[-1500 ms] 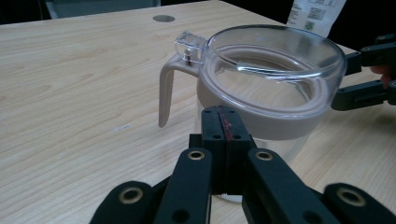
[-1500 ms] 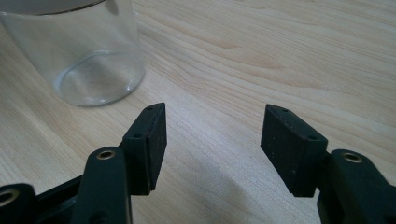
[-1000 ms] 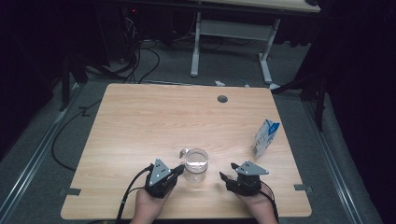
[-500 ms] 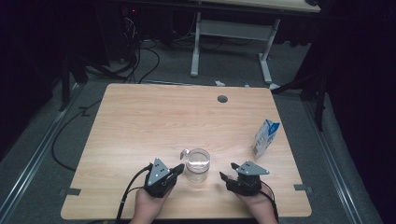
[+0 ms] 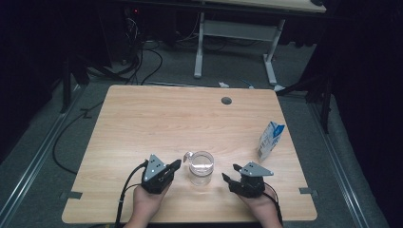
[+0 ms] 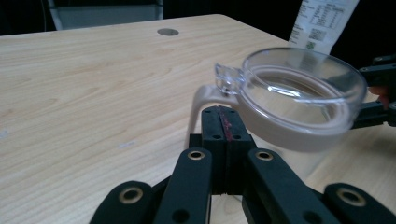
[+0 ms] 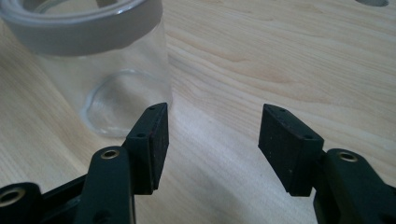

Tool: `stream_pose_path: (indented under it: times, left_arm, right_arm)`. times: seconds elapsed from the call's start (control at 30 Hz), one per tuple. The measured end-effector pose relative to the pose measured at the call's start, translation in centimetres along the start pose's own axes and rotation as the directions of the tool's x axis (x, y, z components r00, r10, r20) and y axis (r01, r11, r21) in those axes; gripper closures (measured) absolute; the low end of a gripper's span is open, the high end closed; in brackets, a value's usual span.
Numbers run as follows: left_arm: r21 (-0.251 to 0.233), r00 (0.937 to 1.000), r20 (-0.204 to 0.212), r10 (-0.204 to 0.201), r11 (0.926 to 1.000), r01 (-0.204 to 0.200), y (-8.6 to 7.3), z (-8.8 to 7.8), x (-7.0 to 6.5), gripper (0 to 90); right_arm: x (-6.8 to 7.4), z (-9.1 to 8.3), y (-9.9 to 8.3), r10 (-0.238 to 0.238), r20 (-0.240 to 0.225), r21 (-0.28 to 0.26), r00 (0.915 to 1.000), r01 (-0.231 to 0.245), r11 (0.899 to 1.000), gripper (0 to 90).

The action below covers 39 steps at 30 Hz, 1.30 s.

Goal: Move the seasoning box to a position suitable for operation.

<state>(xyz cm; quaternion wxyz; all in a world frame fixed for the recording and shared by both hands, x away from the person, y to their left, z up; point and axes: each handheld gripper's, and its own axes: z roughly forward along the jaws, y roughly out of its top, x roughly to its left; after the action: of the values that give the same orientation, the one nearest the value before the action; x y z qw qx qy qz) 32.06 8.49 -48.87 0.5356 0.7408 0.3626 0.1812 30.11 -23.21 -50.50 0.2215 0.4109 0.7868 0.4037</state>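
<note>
High view places our clear lidded jar (image 5: 200, 167) at the near table (image 5: 157, 118) edge between left gripper (image 5: 175, 166), jaws together, and right gripper (image 5: 229, 176), whose empty jaws, just narrowing slightly, stand apart, apparently to take it.

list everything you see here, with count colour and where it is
jar: 1, clear glass with a grey band and a clear lid, near edge of the table, between the two grippers
carton: 1, white and blue, upright near the table's right edge
table: 1, light wood, centre of the high view
hole: 1, grey, round, far side of the tabletop
cables: several, black, on the floor beyond the table
left hand-held gripper: 1, black, jaws shut, left of the jar
right hand-held gripper: 1, black, jaws open with nothing between them, right of the jar
</note>
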Motion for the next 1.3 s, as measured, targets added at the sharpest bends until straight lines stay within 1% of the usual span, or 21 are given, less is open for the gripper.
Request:
stream_pose_path:
  times: [0.03, 0.17, 0.2, 0.23, 0.27, 0.3, 0.37, 0.43, 0.47, 0.5, 0.57, 0.63, 0.7, 0.8, 0.87, 0.9, 1.03, 1.1, 1.3]
  left_arm:
    - [0.0, 1.0, 0.0, -0.002, 1.0, 0.002, 0.1, 0.1, 0.1, 90.0]
    - [0.002, 0.9999, -0.01, 0.011, 0.9999, -0.011, 0.9, 0.6, 0.4, 90.0]
    - [0.001, 0.9999, -0.012, 0.011, 0.9999, -0.011, 1.1, 0.8, 0.5, 90.0]
    - [0.002, 0.9998, -0.014, 0.015, 0.9999, -0.015, 1.3, 0.9, 0.6, 90.0]
    - [-0.001, 0.9998, -0.017, 0.014, 0.9999, -0.014, 1.5, 1.0, 0.7, 90.0]
    - [-0.005, 0.9998, -0.015, 0.008, 1.0, -0.008, 1.7, 1.0, 0.8, 90.0]
    - [-0.006, 0.9998, -0.017, 0.006, 1.0, -0.006, 2.1, 1.2, 0.9, 90.0]
    - [-0.013, 0.9999, -0.016, 0.004, 0.9999, -0.004, 2.5, 1.4, 0.8, 90.0]
    - [-0.015, 0.9999, -0.015, 0.005, 0.9999, -0.005, 2.6, 1.5, 0.8, 90.0]
    - [-0.019, 0.9999, -0.012, 0.003, 0.9998, -0.004, 2.7, 1.6, 0.7, 90.0]
    - [-0.02, 1.0, -0.006, 0.002, 0.9998, -0.002, 3.0, 1.8, 0.5, 90.0]
    - [-0.025, 1.0, -0.001, 0.001, 0.9997, -0.001, 3.2, 2.0, 0.2, 90.0]
    - [-0.021, 1.0, 0.002, 0.008, 0.9997, -0.008, 3.4, 2.2, 0.0, 90.0]
    - [-0.01, 0.9998, 0.002, 0.022, 0.9997, -0.022, 3.5, 2.5, -0.3, 90.0]
    - [-0.008, 0.9997, 0.002, 0.024, 0.9997, -0.024, 3.6, 2.6, -0.4, 90.0]
    - [-0.008, 0.9996, 0.001, 0.027, 0.9996, -0.027, 3.6, 2.6, -0.5, 90.0]
    - [-0.006, 0.9995, 0.001, 0.031, 0.9995, -0.031, 3.5, 2.8, -0.6, 90.0]
    - [-0.001, 0.9992, 0.001, 0.04, 0.9992, -0.04, 3.5, 2.8, -0.7, 90.0]
    - [0.0, 0.9987, -0.005, 0.05, 0.9987, -0.05, 3.5, 3.0, -0.8, 90.0]
  right_arm:
    - [-0.1, 0.1, 0.2, 0.004, 0.0, -0.002, 1.0, -0.004, 1.0, 43.2]
    - [-0.7, 0.8, 1.0, 0.036, -0.005, -0.008, 0.9993, -0.036, 0.999, 46.6]
    - [-0.8, 1.0, 1.2, 0.037, -0.001, -0.007, 0.9993, -0.037, 0.999, 47.7]
    - [-0.9, 1.2, 1.6, 0.032, 0.017, -0.008, 0.9994, -0.032, 0.999, 48.5]
    - [-0.9, 1.4, 1.8, 0.028, 0.023, -0.009, 0.9993, -0.028, 1.0, 48.9]
    - [-1.0, 1.6, 2.0, 0.02, 0.027, -0.013, 0.9994, -0.02, 1.0, 49.2]
    - [-0.9, 1.7, 2.3, 0.026, 0.029, -0.028, 0.9992, -0.025, 0.999, 50.1]
    - [-0.8, 1.7, 2.2, 0.028, 0.023, -0.039, 0.9993, -0.027, 0.999, 50.3]
    - [-0.7, 1.8, 2.2, 0.022, 0.015, -0.034, 0.9997, -0.021, 0.999, 50.2]
    - [-0.6, 1.7, 2.2, 0.008, 0.017, -0.024, 0.9998, -0.008, 1.0, 50.5]
    - [-0.3, 1.5, 1.9, 0.004, 0.006, -0.03, 1.0, -0.004, 1.0, 51.3]
    - [-0.1, 1.4, 1.6, -0.004, -0.001, -0.022, 1.0, 0.004, 1.0, 51.9]
    - [0.1, 1.4, 1.4, -0.011, -0.006, -0.016, 0.9999, 0.011, 1.0, 52.6]
    - [0.0, 1.4, 1.2, -0.003, -0.028, -0.015, 0.9996, 0.002, 1.0, 52.8]
    - [0.1, 1.4, 1.2, -0.009, -0.022, -0.013, 0.9997, 0.008, 1.0, 53.9]
    - [0.1, 1.3, 1.2, -0.009, -0.028, -0.014, 0.9996, 0.008, 1.0, 54.2]
    - [0.2, 1.0, 1.4, -0.011, -0.03, -0.03, 0.9995, 0.01, 1.0, 58.1]
    - [0.3, 0.9, 1.5, -0.014, -0.035, -0.039, 0.9993, 0.013, 0.999, 60.3]
    - [0.6, 0.5, 1.8, -0.018, -0.036, -0.049, 0.9992, 0.016, 0.999, 63.6]
